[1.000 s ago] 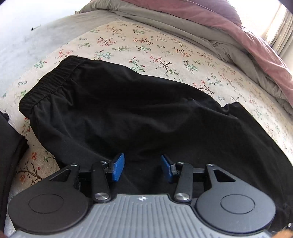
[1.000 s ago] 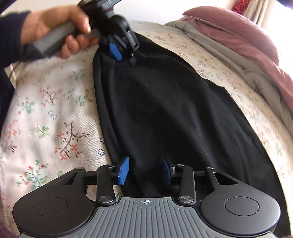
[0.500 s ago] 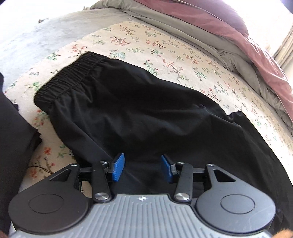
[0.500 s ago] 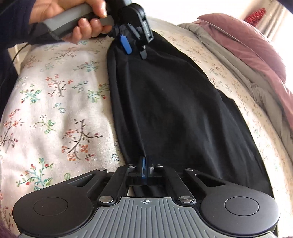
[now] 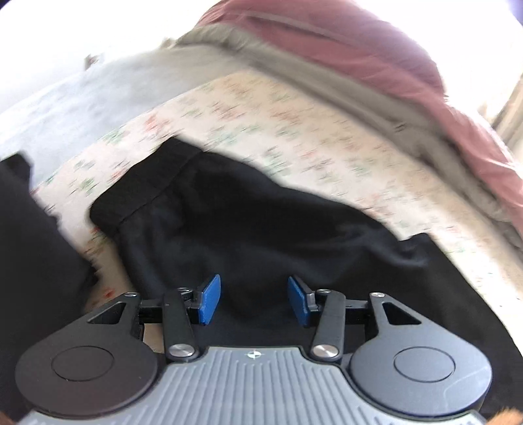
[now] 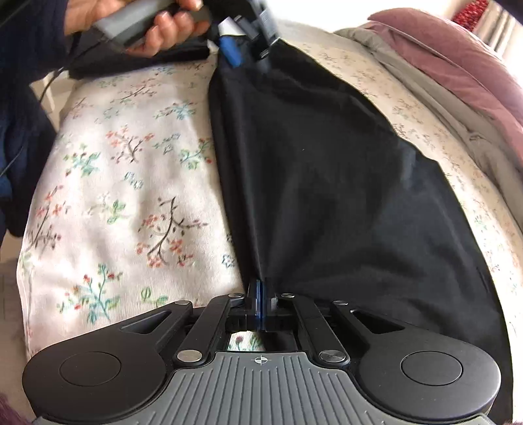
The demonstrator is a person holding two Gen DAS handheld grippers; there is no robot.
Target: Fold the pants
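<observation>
Black pants [image 5: 261,229] lie spread on a floral bedspread [image 6: 114,196], their elastic waistband [image 5: 140,193] at the left in the left wrist view. My left gripper [image 5: 254,300] hovers over the pants near that end. Its blue pads stand apart and the jaws are opening, with black cloth lying between them and no visible pinch. In the right wrist view the pants [image 6: 327,179] stretch away from my right gripper [image 6: 259,300], which is shut on their near edge. The left gripper [image 6: 242,36], held by a hand [image 6: 163,26], sits at the far end.
A pink duvet [image 5: 359,49] and grey blanket [image 5: 261,52] are heaped along the far side of the bed. Dark cloth [image 5: 32,261] fills the left edge of the left wrist view. A dark sleeve [image 6: 19,98] is at the left of the right wrist view.
My right gripper closed on the pants' near edge and lifted it slightly. The left gripper rose and tilted, so the waistband slid down and right in its view, now blurred.
</observation>
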